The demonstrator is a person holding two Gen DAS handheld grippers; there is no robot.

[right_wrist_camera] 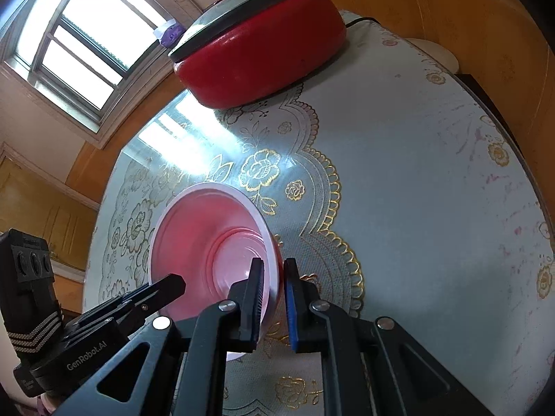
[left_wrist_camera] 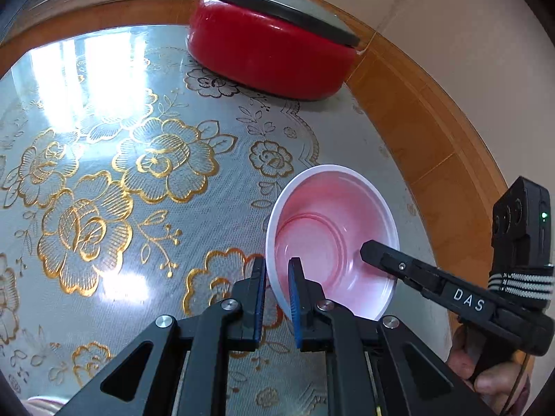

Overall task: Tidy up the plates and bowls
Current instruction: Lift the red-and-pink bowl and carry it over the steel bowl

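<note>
On the round glass-topped table, the left wrist view shows one pink bowl, smooth plastic with a white rim, and one glossy red pot under a grey lid. The left gripper pinches the bowl's near rim. From the right wrist view, the right gripper clamps the opposite rim of that bowl, over gold-flowered lace cloth.
</note>
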